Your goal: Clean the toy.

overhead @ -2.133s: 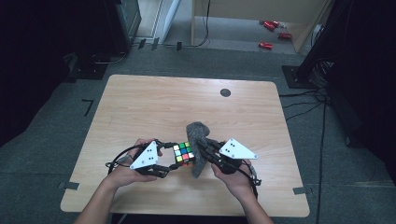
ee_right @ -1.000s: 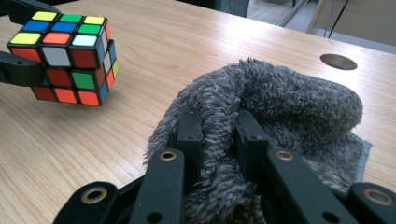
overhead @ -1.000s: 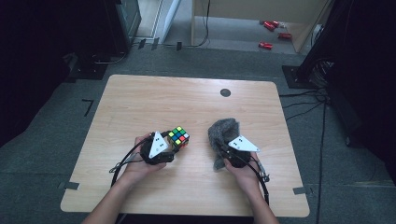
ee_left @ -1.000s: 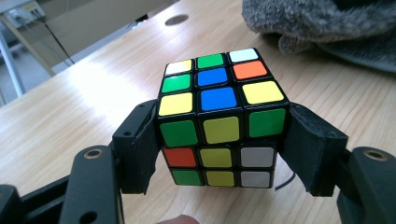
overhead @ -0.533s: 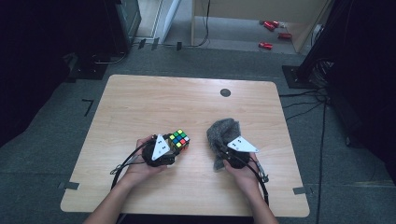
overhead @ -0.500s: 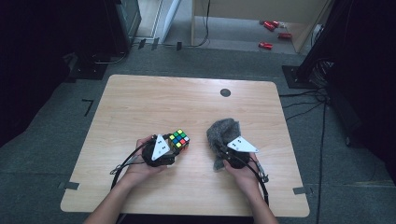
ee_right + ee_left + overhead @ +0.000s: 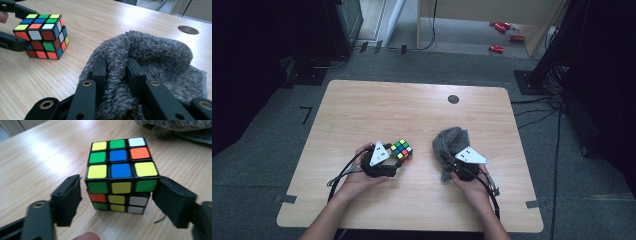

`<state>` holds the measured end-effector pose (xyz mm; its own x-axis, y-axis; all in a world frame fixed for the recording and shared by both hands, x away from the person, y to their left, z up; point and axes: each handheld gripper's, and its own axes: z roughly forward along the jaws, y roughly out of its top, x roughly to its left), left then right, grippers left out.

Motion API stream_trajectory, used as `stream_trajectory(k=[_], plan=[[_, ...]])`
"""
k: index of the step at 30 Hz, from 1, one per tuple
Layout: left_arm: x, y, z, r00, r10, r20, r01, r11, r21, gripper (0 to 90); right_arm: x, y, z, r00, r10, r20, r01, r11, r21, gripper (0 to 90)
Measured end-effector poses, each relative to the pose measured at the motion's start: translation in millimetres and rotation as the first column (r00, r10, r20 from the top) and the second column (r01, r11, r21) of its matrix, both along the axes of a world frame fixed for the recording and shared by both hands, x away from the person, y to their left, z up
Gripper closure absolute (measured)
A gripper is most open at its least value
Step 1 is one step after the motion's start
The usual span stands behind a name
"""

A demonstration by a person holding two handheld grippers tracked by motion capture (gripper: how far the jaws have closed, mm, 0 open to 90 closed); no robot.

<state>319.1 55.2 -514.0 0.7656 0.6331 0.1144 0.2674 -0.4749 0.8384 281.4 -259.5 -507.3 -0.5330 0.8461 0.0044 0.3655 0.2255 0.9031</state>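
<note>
**Cube Let Go, Cloth Held**

While the puzzle cube [image 7: 121,173] sits on the wooden table [image 7: 412,110], the left gripper [image 7: 117,202] has just been opening, so its jaws stand apart with a small gap on each side of the cube. It is hard, square and smooth, probably light; flat sides look best to squeeze. Just right of it, the right gripper [image 7: 117,72] pinches a soft, fluffy grey cloth [image 7: 155,52], which would bend and flop.

Right hand-held gripper [image 7: 115,72] clamped on grey fuzzy cloth [image 7: 155,52], scrambled puzzle cube [image 7: 43,35] between left hand-held gripper [image 7: 12,26] jaws, wooden desk [image 7: 105,22]
</note>
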Motion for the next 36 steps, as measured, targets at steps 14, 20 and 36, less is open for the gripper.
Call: stream_trajectory(k=[14, 20, 36], plan=[[3.4, -5.2, -0.2, 0.9985, -0.027, -0.047, 0.027, 0.9996, -0.001, 33.0, 0.8, 2.7, -3.3, 0.9995, 0.018, -0.024, -0.018, 1.0, 0.0, 72.9], [4.6, -4.5, -0.1, 0.9979, -0.048, -0.043, 0.048, 0.9988, -0.003, 35.3, 0.8, 2.7, -3.6, 0.9994, 0.021, -0.027, -0.021, 1.0, -0.001, 72.9], [-0.9, 2.3, 10.2, 0.9976, -0.053, -0.045, 0.051, 0.9983, -0.027, 12.5, -2.7, 9.2, 5.3, 0.9982, 0.056, -0.022, -0.056, 0.998, -0.005, 31.2]])
